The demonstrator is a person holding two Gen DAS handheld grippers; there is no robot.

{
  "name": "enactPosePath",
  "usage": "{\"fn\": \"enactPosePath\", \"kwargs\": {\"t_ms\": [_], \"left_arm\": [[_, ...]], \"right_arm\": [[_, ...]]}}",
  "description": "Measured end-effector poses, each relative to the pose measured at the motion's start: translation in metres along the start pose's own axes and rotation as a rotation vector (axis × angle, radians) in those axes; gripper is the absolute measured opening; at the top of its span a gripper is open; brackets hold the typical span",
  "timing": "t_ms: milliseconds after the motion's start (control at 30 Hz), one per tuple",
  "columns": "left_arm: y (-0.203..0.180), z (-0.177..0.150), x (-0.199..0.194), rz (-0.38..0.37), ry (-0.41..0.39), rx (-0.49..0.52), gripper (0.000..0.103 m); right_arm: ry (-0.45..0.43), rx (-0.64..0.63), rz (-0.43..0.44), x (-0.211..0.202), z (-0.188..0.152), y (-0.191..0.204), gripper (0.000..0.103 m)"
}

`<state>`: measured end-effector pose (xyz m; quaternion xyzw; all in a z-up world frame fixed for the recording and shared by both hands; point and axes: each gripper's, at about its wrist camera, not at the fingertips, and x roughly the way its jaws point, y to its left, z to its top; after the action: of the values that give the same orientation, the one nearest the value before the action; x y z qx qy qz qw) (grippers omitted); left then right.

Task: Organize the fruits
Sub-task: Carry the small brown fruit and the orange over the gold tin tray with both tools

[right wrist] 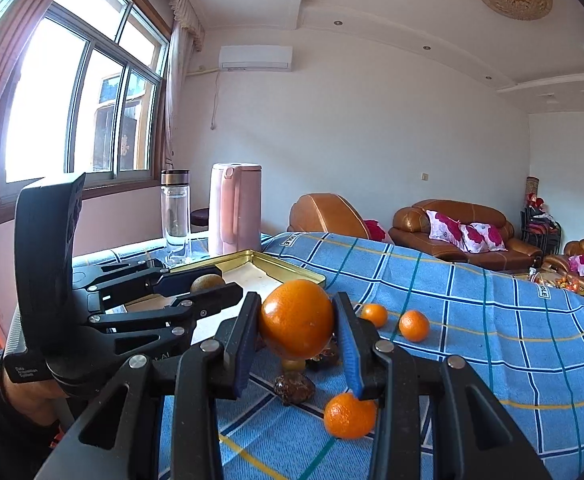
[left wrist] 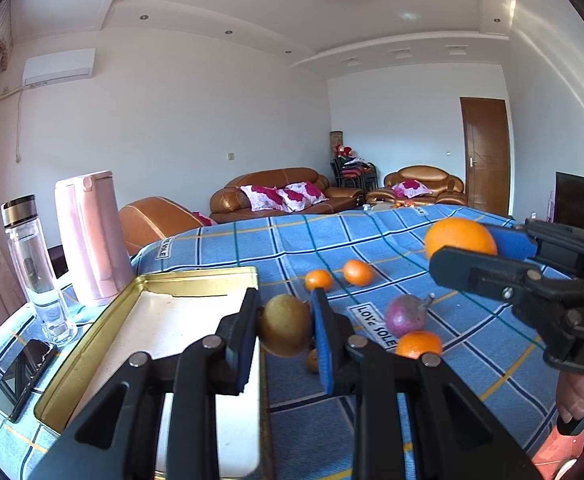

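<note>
My left gripper [left wrist: 286,332] is shut on a brownish-green kiwi [left wrist: 286,330] and holds it in the air beside the right edge of the gold metal tray [left wrist: 92,344]. It also shows in the right wrist view [right wrist: 208,286] with the kiwi [right wrist: 208,281] over the tray [right wrist: 292,270]. My right gripper [right wrist: 296,320] is shut on a large orange [right wrist: 296,320], held above the blue checked cloth; in the left wrist view it [left wrist: 463,246] holds the orange [left wrist: 459,236] at the right. Small tangerines [left wrist: 357,272] [left wrist: 319,279] [left wrist: 419,344] and a purple fruit [left wrist: 405,315] lie on the cloth.
A pink kettle [left wrist: 92,240], a glass bottle [left wrist: 38,272] and a phone [left wrist: 24,376] stand left of the tray. The blue checked cloth [left wrist: 371,236] covers the table. A dark wrinkled fruit [right wrist: 293,388] and a tangerine [right wrist: 349,416] lie under my right gripper. Sofas stand behind.
</note>
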<state>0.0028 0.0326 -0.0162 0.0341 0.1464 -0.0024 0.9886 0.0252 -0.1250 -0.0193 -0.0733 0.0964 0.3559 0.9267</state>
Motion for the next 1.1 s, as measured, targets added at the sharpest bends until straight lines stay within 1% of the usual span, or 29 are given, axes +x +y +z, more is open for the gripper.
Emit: {"fn": "enactPosePath", "kwargs": {"t_ms": [333, 500, 600, 733, 1100], "left_arm": [[0.032, -0.003, 0.014, 0.045, 0.038, -0.01, 0.027], [0.048, -0.004, 0.024, 0.067, 0.076, -0.023, 0.027], [0.057, -0.006, 0.033, 0.093, 0.115, -0.018, 0.027], [0.074, -0.01, 0.046, 0.114, 0.158, -0.026, 0.027], [0.102, -0.014, 0.065, 0.143, 0.229, -0.039, 0.027]], "right_arm": [[0.006, -0.024, 0.047, 0.034, 0.022, 0.011, 0.039], [0.026, -0.031, 0.069, 0.058, 0.031, 0.015, 0.039], [0.044, -0.036, 0.082, 0.074, 0.034, 0.018, 0.039], [0.07, -0.028, 0.105, 0.094, 0.034, 0.022, 0.039], [0.153, -0.042, 0.137, 0.142, 0.022, 0.039, 0.039]]}}
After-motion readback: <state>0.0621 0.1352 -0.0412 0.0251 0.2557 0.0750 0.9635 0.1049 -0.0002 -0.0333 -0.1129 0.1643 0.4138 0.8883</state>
